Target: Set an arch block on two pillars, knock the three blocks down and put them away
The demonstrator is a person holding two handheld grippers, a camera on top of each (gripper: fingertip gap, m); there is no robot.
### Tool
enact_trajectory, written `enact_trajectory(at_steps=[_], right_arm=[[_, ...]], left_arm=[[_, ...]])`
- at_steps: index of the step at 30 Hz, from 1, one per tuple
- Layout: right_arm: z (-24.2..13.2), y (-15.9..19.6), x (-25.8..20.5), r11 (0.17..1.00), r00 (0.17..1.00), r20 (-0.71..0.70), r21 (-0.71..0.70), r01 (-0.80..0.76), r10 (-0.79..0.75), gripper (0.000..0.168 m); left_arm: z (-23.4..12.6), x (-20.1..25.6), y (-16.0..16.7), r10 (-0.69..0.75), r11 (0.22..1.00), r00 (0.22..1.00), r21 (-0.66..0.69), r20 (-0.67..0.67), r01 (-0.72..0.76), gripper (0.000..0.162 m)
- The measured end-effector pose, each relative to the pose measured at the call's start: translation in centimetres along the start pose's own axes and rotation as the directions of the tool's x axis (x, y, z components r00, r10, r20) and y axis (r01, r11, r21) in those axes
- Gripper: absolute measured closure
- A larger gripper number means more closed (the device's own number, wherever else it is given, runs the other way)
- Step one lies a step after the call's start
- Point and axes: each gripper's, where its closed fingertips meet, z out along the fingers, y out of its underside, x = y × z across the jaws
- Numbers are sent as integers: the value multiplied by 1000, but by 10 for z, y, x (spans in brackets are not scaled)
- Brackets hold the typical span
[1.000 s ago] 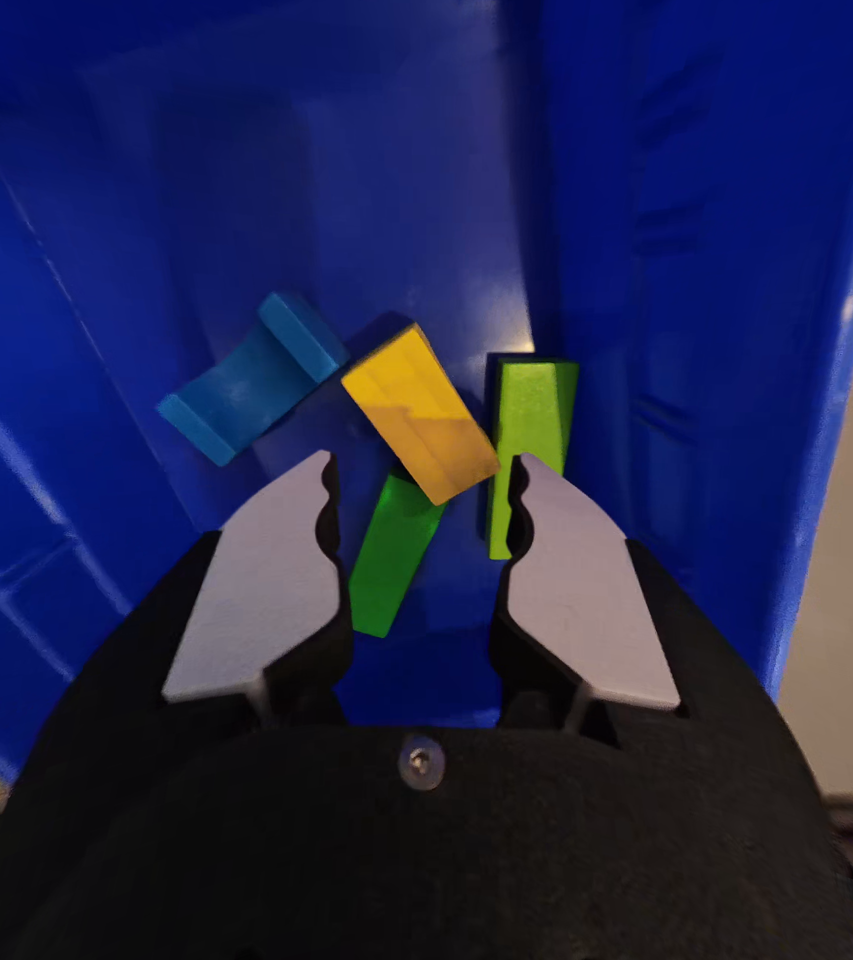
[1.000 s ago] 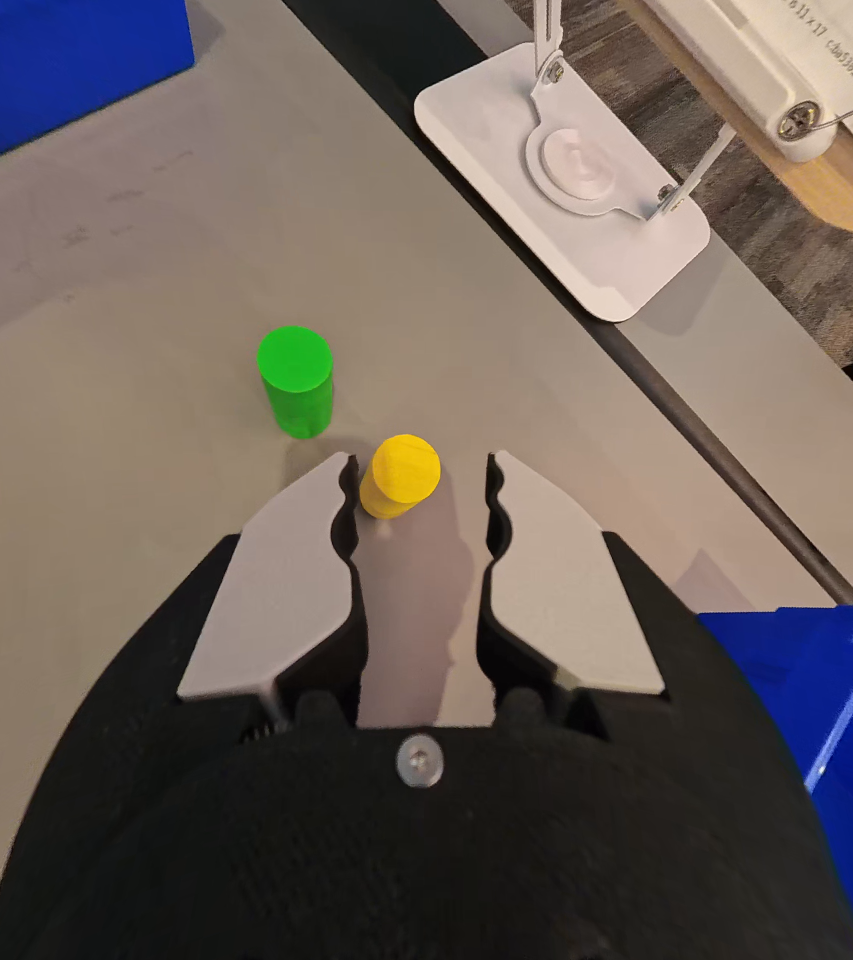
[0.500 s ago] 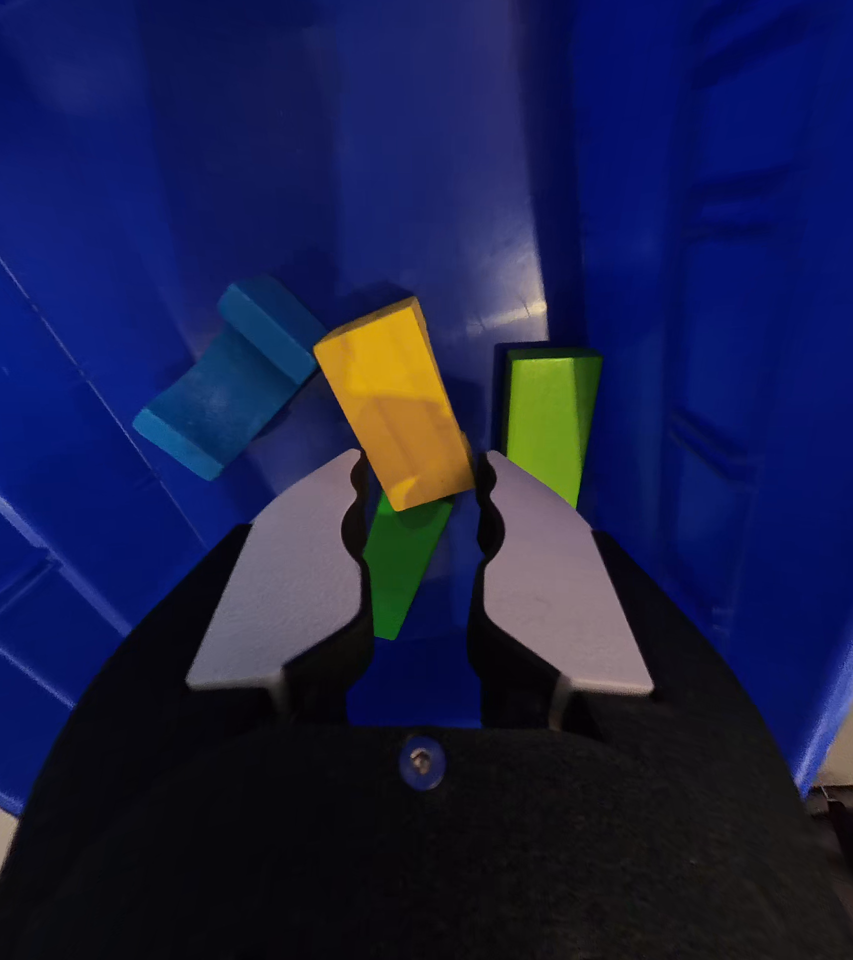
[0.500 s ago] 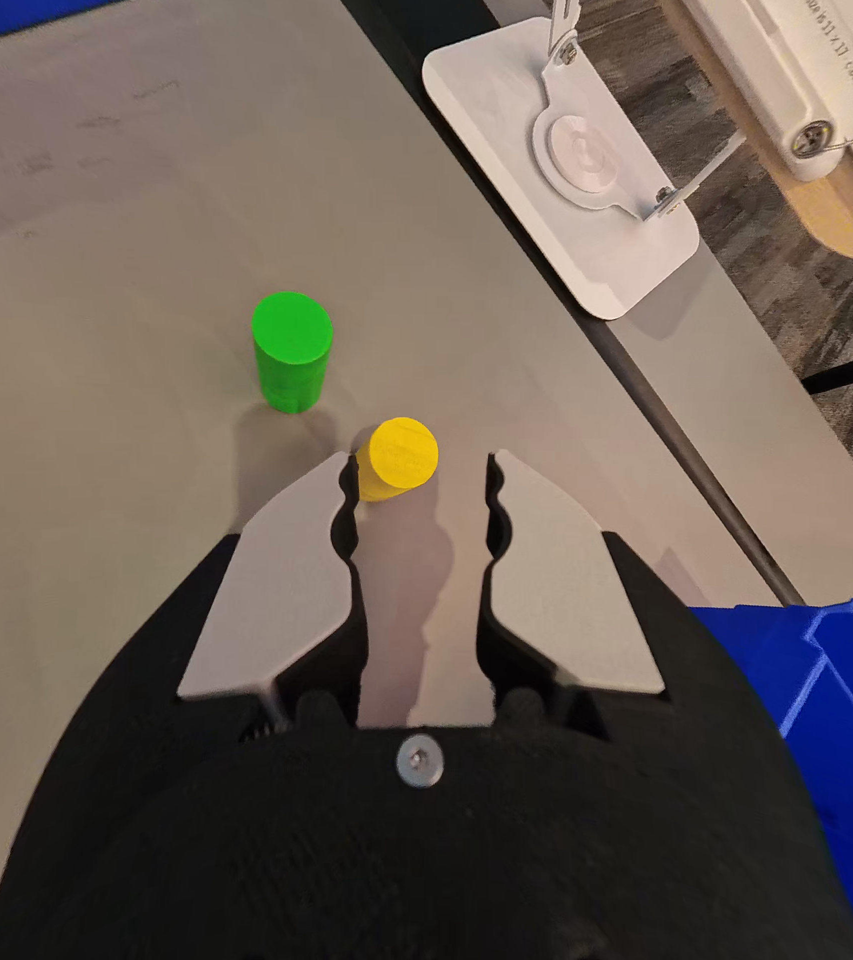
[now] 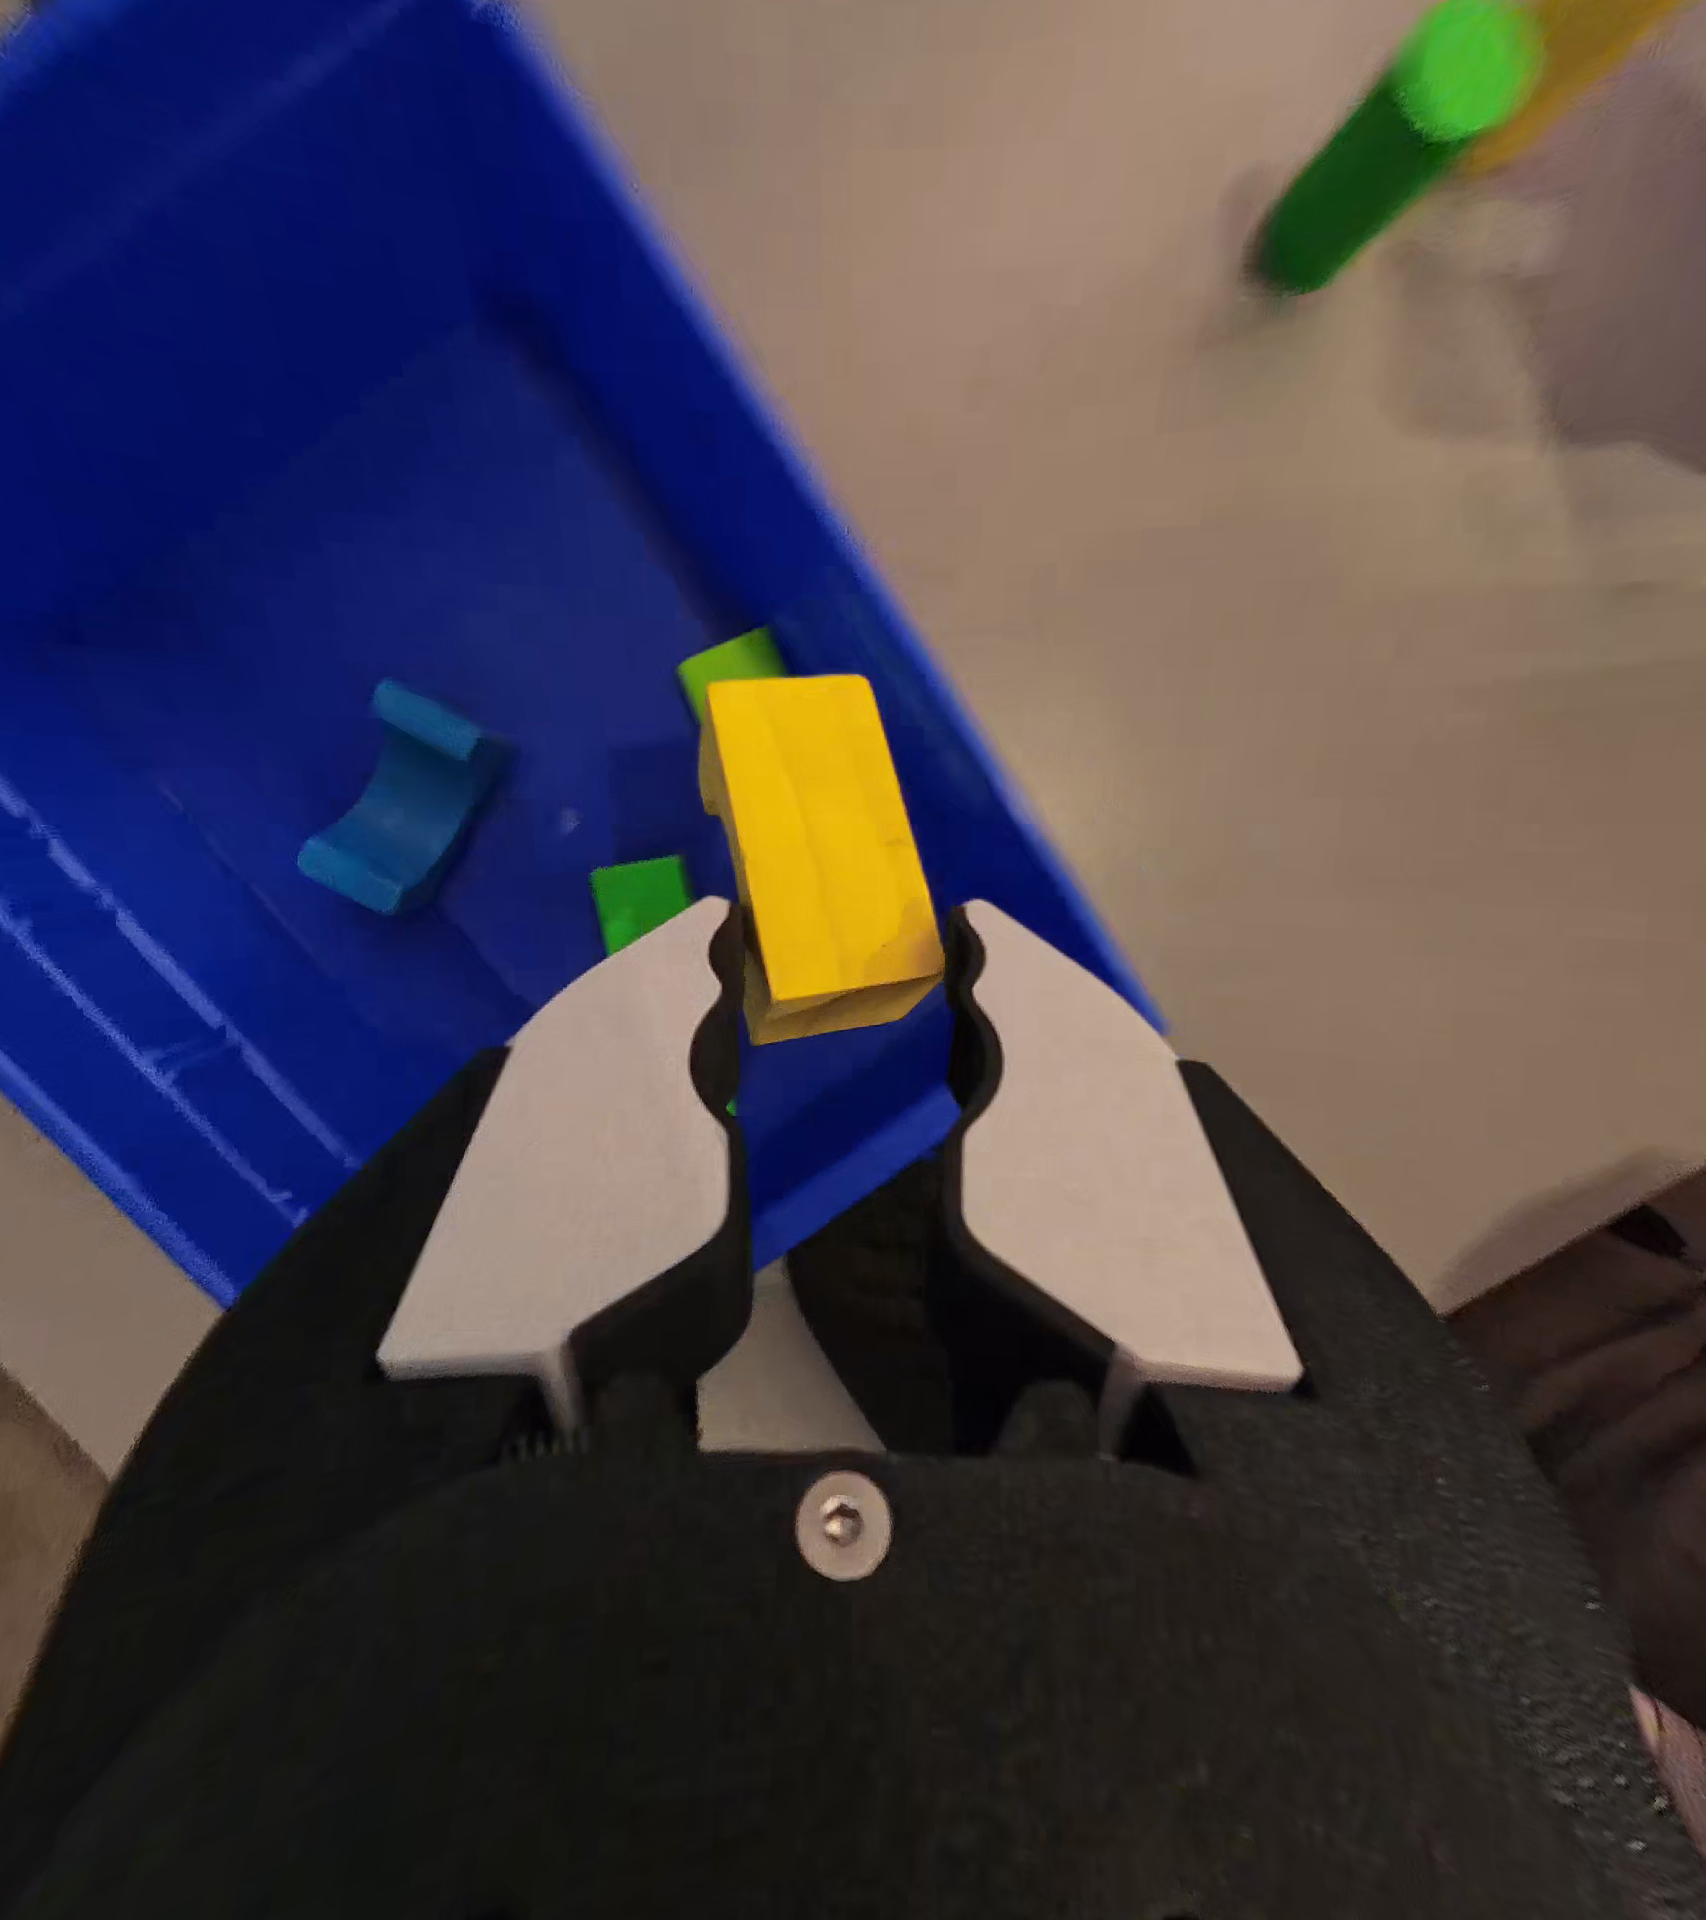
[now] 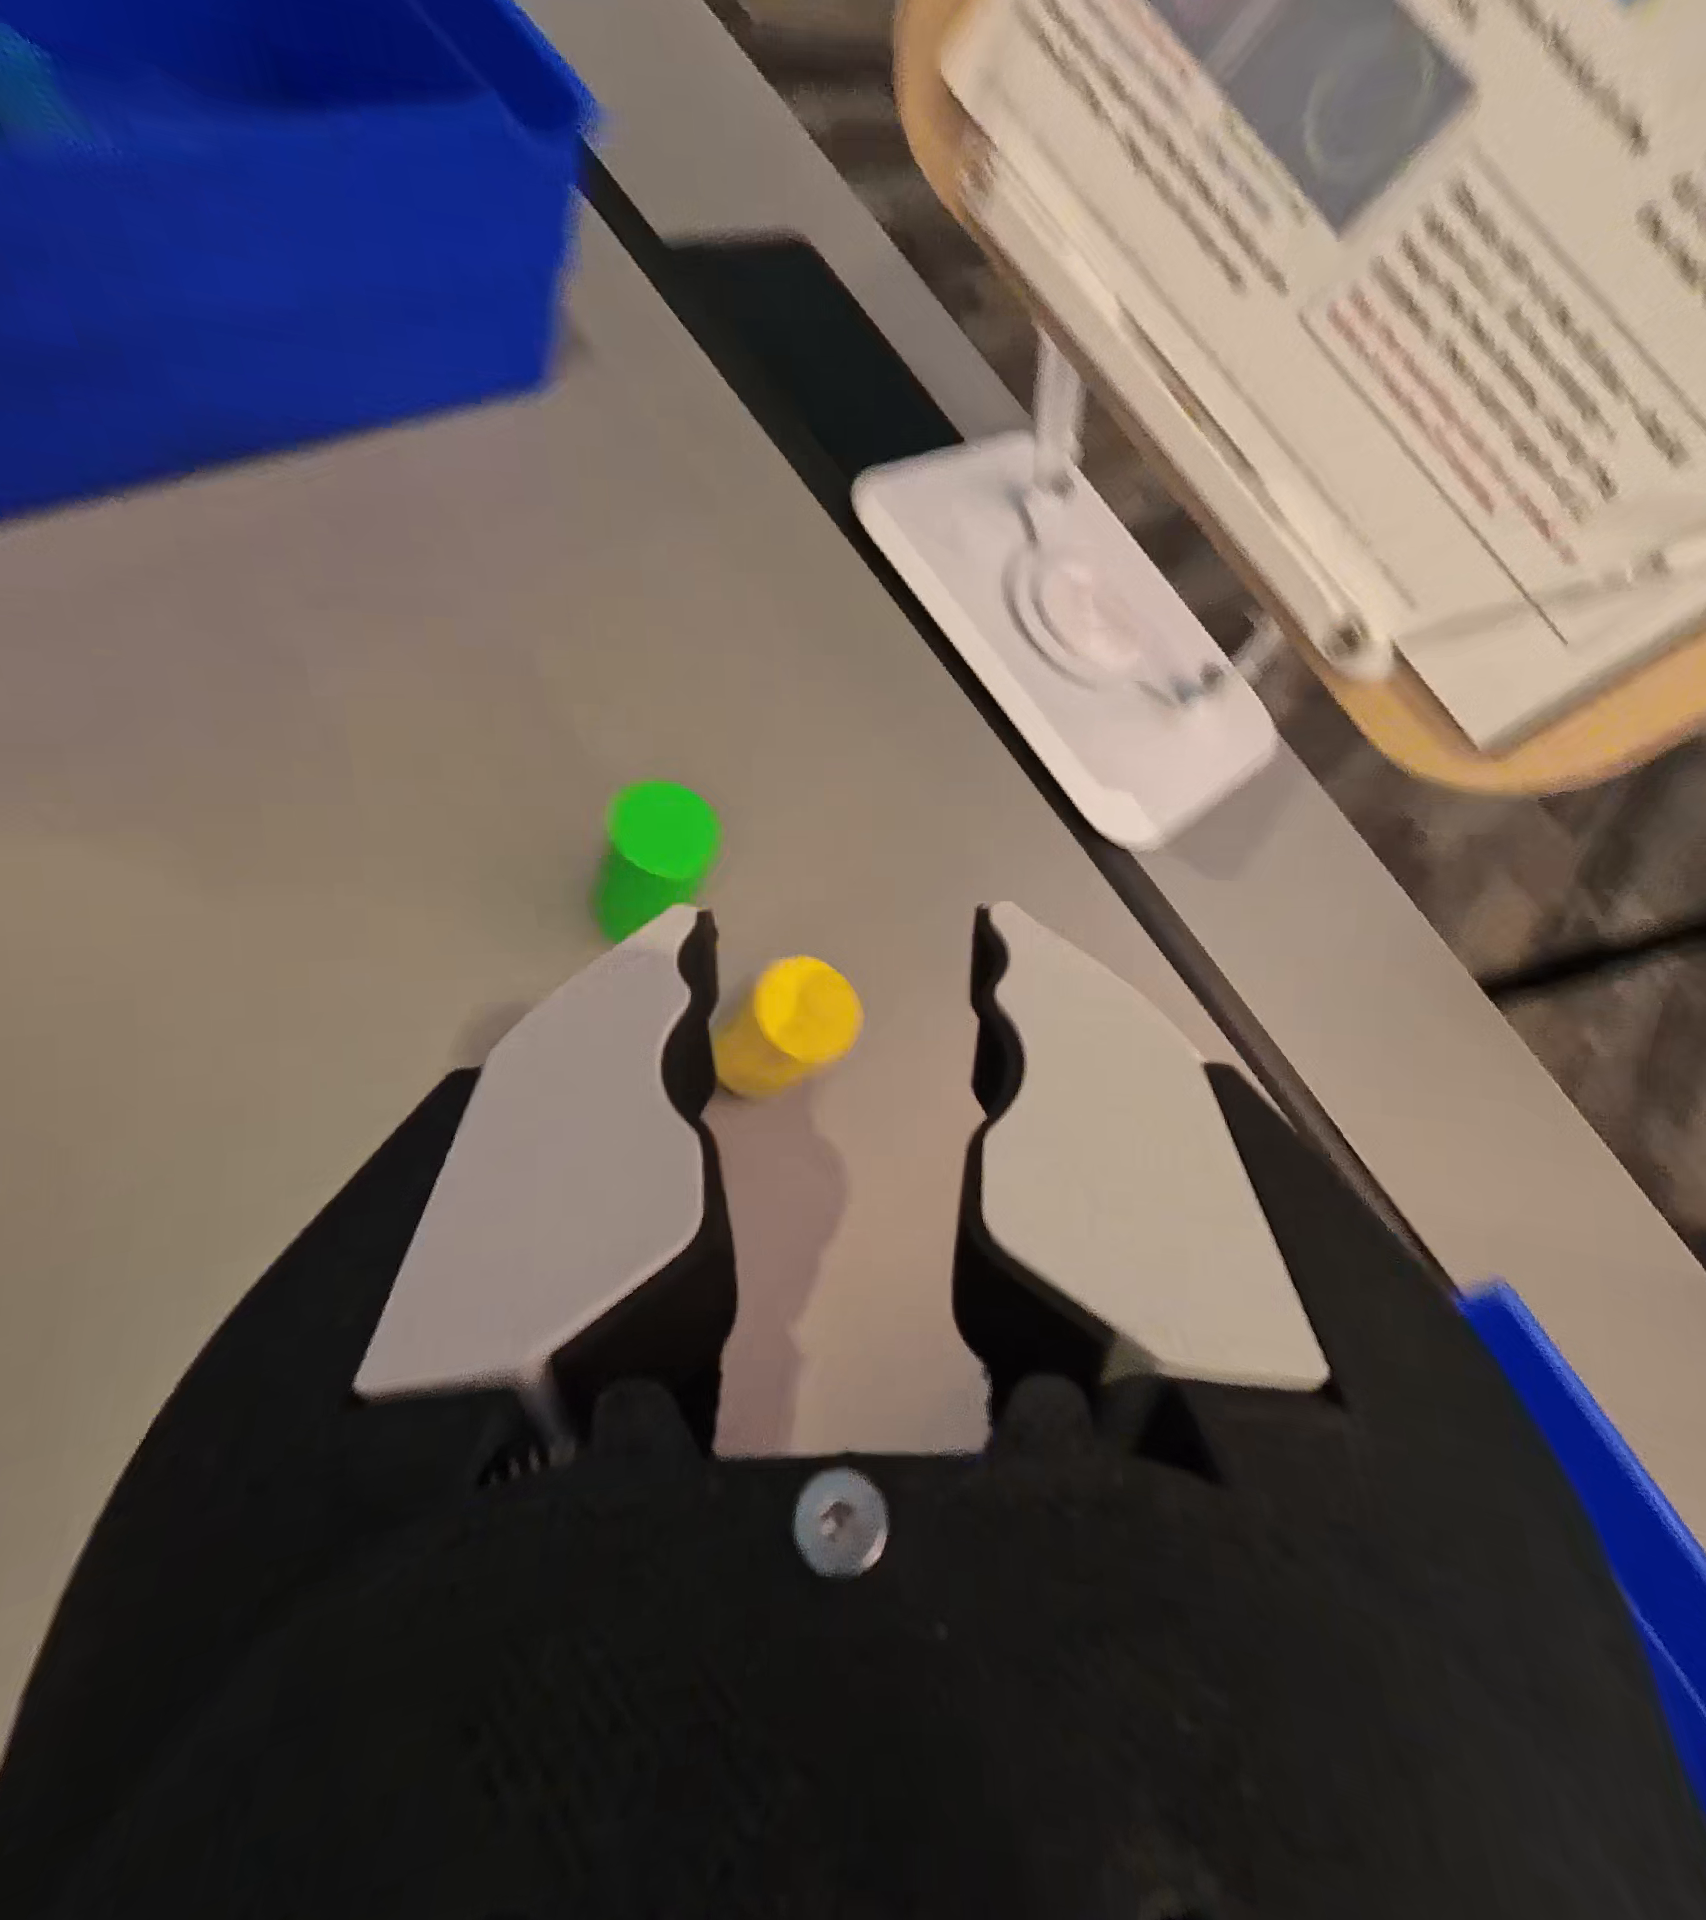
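Left wrist view: the left hand-held gripper is closed on the near end of a yellow block, held above the near right corner of a blue bin. On the bin floor lie a blue arch block to the left and two green blocks, one just beside the left finger, the other partly hidden behind the yellow block. Far right on the grey surface, blurred, stand a green cylinder and a yellow cylinder behind it.

Right wrist view: the right hand-held gripper is open and holds nothing, above the surface. Its yellow cylinder stands upright between the fingers, close to the left one; its green cylinder stands just beyond the left fingertip. Only this view shows a white stand base and a printed sheet on a wooden board to the right. A blue bin stands far left, and another blue bin edge shows near right.

Compared with half a second earlier, the yellow block has been lifted clear of the bin floor, and the left view has drawn back to take in the surface. The right gripper remains open over the two cylinders.
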Motion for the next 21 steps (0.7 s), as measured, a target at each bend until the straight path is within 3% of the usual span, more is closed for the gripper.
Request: enact_trajectory(at_steps=[4,7,12,15,17,21], right_arm=[[-39,-57,-72,934,924,356,356,5,-140,120],[-68,-75,-108,859,853,430,510,41,-296,119],[-70,-65,-140,853,778,486,509,118,-398,108],[-65,-52,-158,881,712,575,455,131,-403,109],[-63,-45,-164,878,687,585,448,170,-431,135],[-56,-43,-151,911,722,586,382,156,-369,134]], left_arm=[[-29,77,-20,270,955,958,154,-95,-254,125],[-30,138,-25,466,880,866,196,-180,-433,125],[-11,203,-20,626,778,723,180,-292,-601,125],[0,215,-18,645,758,698,150,-311,-634,125],[5,218,-17,653,749,687,134,-320,-649,125],[-1,209,-29,646,762,713,189,-272,-619,125]])
